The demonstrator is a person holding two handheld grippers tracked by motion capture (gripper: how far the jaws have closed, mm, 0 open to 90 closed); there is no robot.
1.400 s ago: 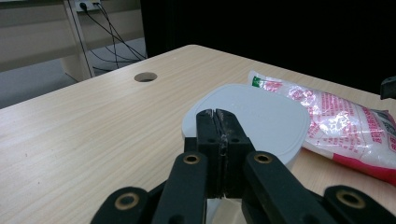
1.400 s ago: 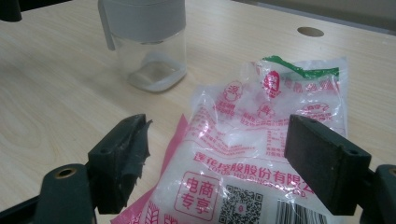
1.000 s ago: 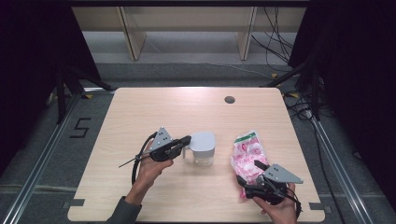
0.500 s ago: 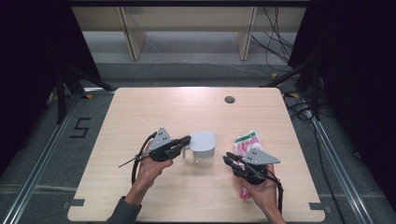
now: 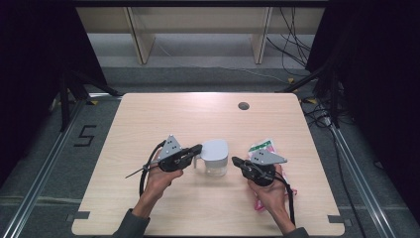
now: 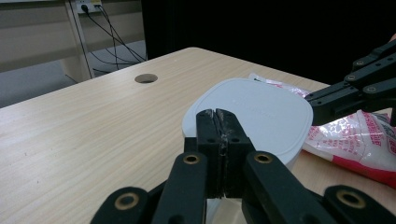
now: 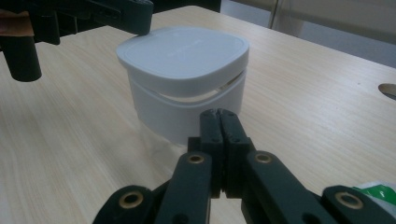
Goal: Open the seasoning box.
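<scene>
The white-lidded jar stands mid-table between both tools — the left gripper, jaws together at its handle side, seems to steady it, while the right gripper, jaws just closed on nothing, points at its wall — snack packet behind.

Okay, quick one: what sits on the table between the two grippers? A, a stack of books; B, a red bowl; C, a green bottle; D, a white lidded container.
D: the white lidded container stands on the table between the left gripper and the right gripper.
</scene>
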